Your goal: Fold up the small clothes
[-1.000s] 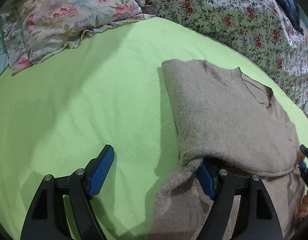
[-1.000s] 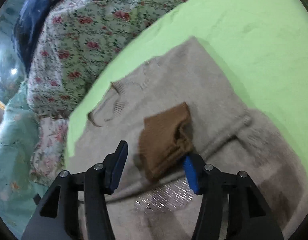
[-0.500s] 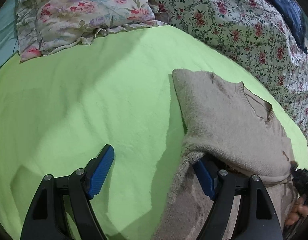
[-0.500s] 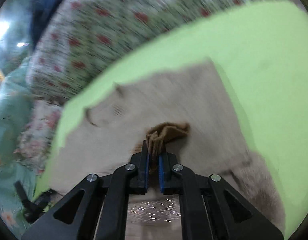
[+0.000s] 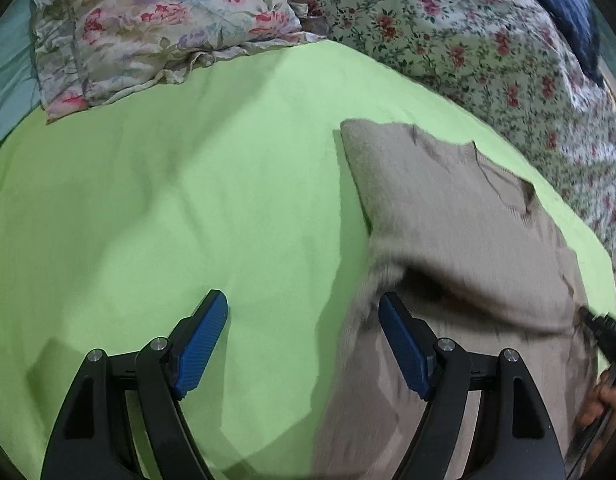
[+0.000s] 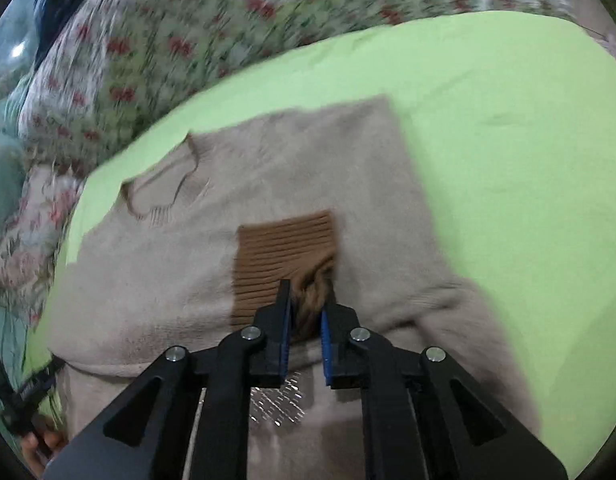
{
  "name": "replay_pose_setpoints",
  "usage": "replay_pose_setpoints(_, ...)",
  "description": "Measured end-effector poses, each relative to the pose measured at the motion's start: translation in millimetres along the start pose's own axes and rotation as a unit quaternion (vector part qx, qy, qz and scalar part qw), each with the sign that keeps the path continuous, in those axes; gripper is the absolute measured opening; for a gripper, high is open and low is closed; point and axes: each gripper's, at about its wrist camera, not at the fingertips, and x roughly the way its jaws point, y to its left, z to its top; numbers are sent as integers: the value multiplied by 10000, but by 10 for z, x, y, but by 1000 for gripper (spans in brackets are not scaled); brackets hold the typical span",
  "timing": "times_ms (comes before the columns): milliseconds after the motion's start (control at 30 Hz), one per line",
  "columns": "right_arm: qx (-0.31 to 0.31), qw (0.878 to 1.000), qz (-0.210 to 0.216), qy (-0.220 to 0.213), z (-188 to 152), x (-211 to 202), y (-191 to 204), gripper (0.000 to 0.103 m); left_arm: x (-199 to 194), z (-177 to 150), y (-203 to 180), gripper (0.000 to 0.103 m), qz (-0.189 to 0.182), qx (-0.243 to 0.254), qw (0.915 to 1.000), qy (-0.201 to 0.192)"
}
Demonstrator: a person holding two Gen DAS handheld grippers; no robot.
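Observation:
A beige knit sweater (image 5: 448, 216) lies partly folded on the green sheet (image 5: 187, 200); it also shows in the right wrist view (image 6: 267, 168). Its brown ribbed cuff (image 6: 283, 248) lies on top of the body. My right gripper (image 6: 305, 312) is shut on the near edge of that brown cuff. My left gripper (image 5: 303, 320) is open and empty, low over the sheet at the sweater's left edge, its right finger (image 5: 404, 344) against the lifted fold. A silvery patch (image 6: 275, 400) shows on the sweater under my right gripper.
A floral pillow (image 5: 147, 28) lies at the far left and a floral quilt (image 5: 468, 40) along the far side. A dark blue cloth (image 5: 560, 4) sits at the far right. The green sheet (image 6: 508, 160) spreads to the right of the sweater.
My right gripper closed on the brown cuff, which now lies flatter on the sweater. My left gripper stayed open and its right finger came out from under the fold.

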Motion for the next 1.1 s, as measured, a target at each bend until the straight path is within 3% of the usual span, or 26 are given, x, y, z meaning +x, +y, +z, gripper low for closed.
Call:
replay_pose_setpoints(67,41,9995,-137,-282,26,-214,-68,18,-91,-70,44,79,62,52,10000,40)
replay_pose_setpoints(233,61,9985,426,-341,-15,-646,-153,21,-469,-234,117,79,-242,13,9997,3)
replay_pose_setpoints(367,-174,9978,567,-284,-215,-1016,-212,52,-752,-455,70,80,-547,195,9983,51)
replay_pose_setpoints(533,-453,9964,703,-110,-522,-1366,-348,56,-1035,-872,-35,82,-939,491,9940,271)
replay_pose_setpoints(900,-520,9907,1228,281,-1225,-1921,-840,62,-1250,-1697,-19,83,-1268,789,9849,876)
replay_pose_setpoints(1100,-436,9864,1412,716,-1534,-2116,-1232,64,-1367,-2073,7,85,-2111,849,9652,1287)
